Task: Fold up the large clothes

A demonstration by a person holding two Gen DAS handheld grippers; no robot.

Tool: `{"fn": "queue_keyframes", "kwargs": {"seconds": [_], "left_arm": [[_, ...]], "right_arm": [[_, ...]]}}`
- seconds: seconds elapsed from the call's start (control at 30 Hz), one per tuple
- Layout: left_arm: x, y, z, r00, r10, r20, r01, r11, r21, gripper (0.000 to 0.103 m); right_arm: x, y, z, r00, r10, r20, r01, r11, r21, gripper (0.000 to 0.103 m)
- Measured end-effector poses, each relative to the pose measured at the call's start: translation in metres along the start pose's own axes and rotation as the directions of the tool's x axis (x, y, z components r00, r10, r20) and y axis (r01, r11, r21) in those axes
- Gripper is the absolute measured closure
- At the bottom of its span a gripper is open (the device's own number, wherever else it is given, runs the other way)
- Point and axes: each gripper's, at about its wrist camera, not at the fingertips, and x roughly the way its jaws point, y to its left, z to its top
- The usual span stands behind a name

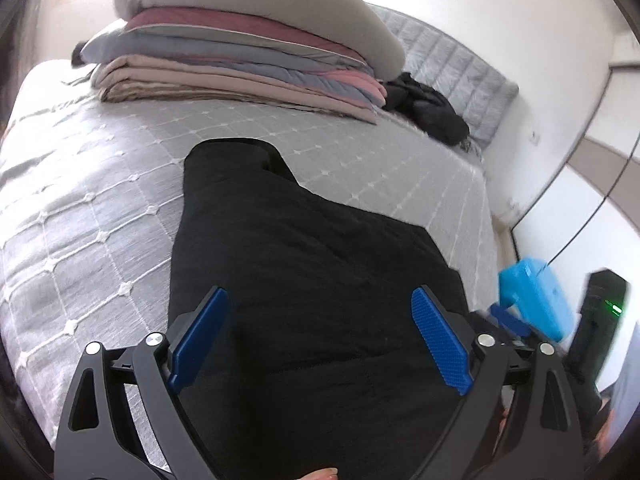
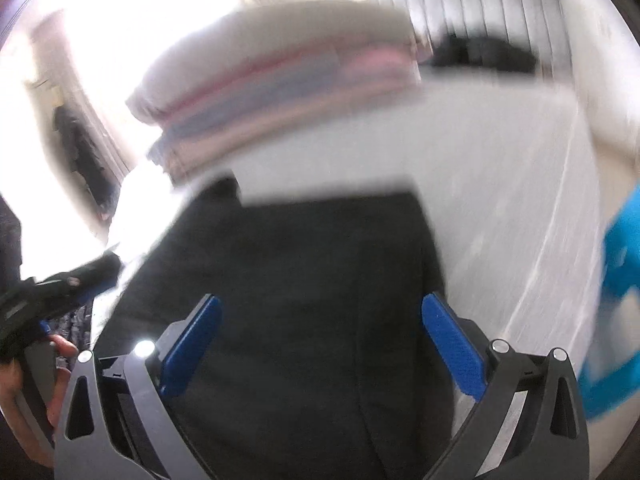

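A large black garment lies spread on the grey quilted bed cover, one narrow part reaching toward the far side. My left gripper is open and empty, hovering over the garment's near half. In the right wrist view, which is motion-blurred, the same black garment lies below my right gripper, which is open and empty above it. The right gripper's blue body shows at the bed's right edge in the left wrist view. The left gripper shows at the left edge of the right wrist view, held in a hand.
A stack of folded blankets with a pale pillow on top sits at the far side of the bed. A crumpled black item lies next to it. A grey padded headboard and white wall stand behind. The bed edge is at right.
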Motion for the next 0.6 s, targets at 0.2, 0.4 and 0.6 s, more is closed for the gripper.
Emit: {"fn": "queue_keyframes", "kwargs": {"seconds": [0.2, 0.4, 0.6], "left_arm": [[0.009, 0.009, -0.001, 0.999, 0.0, -0.054, -0.003, 0.998, -0.056, 0.011], [0.005, -0.002, -0.004, 0.997, 0.063, -0.039, -0.062, 0.998, 0.019, 0.011], [-0.001, -0.012, -0.004, 0.993, 0.117, -0.003, -0.116, 0.99, 0.076, 0.011]], "right_arm": [[0.064, -0.002, -0.006, 0.956, -0.025, -0.293, 0.03, 0.999, 0.013, 0.006], [0.043, 0.017, 0.026, 0.984, -0.06, -0.166, 0.051, 0.997, -0.055, 0.006], [0.121, 0.014, 0.042, 0.927, -0.123, -0.354, 0.101, 0.992, -0.082, 0.006]]}}
